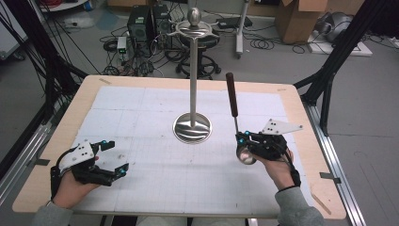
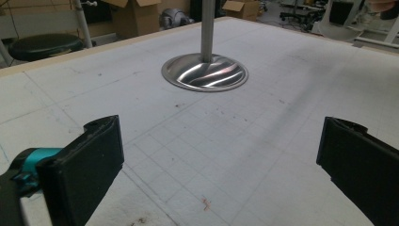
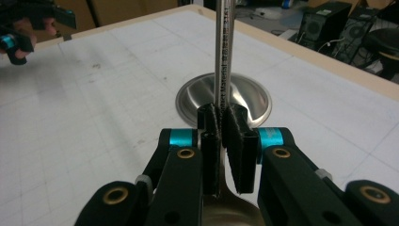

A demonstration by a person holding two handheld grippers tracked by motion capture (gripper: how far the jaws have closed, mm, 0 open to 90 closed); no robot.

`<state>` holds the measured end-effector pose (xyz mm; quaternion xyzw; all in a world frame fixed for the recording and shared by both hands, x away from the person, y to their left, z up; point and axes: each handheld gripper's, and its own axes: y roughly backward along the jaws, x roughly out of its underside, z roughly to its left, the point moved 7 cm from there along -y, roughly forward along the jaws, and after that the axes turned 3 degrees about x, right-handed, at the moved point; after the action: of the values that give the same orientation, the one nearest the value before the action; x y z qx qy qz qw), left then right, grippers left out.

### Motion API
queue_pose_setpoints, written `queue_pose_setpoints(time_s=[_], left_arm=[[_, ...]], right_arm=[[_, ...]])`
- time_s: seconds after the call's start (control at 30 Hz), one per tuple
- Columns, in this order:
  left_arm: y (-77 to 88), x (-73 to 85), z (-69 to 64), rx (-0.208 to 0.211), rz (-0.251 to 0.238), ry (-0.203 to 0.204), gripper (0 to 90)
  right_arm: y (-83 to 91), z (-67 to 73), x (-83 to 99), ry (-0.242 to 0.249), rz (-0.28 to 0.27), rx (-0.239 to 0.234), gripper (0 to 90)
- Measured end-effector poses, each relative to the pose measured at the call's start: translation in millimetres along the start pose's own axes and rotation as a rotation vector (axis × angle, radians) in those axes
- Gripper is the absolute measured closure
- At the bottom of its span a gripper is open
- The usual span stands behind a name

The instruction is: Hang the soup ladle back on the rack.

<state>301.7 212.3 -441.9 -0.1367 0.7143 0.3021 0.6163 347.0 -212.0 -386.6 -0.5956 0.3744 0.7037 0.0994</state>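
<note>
The right gripper [image 3: 221,123] clamps a steel ladle with a brown handle [image 1: 231,94], upright; the left gripper [image 2: 219,155] is wide open, holding nothing.

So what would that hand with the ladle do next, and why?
Probably lift the ladle toward the hooks on top of the stand. The right gripper is shut on its metal stem, brown handle pointing up, bowl low by the hand, and the stand's hooks look bare. The left gripper rests open on the table.

Left claw [image 1: 114,158] agape — right claw [image 1: 241,137] clamped
</note>
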Motion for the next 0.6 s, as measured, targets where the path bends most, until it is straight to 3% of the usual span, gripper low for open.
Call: queue_pose_setpoints(time_s=[0.47, 0.6], left_arm=[[0.9, -0.4, -0.5, 0.002, -0.005, 0.001, 1.7], [3.5, -3.4, 0.9, -0.003, -0.028, 0.000, 1.7]], right_arm=[[-10.7, -6.8, -17.7, -0.009, -0.042, -0.006, 84.5], [-9.7, -10.8, -24.7, -0.012, -0.055, -0.001, 84.6]])
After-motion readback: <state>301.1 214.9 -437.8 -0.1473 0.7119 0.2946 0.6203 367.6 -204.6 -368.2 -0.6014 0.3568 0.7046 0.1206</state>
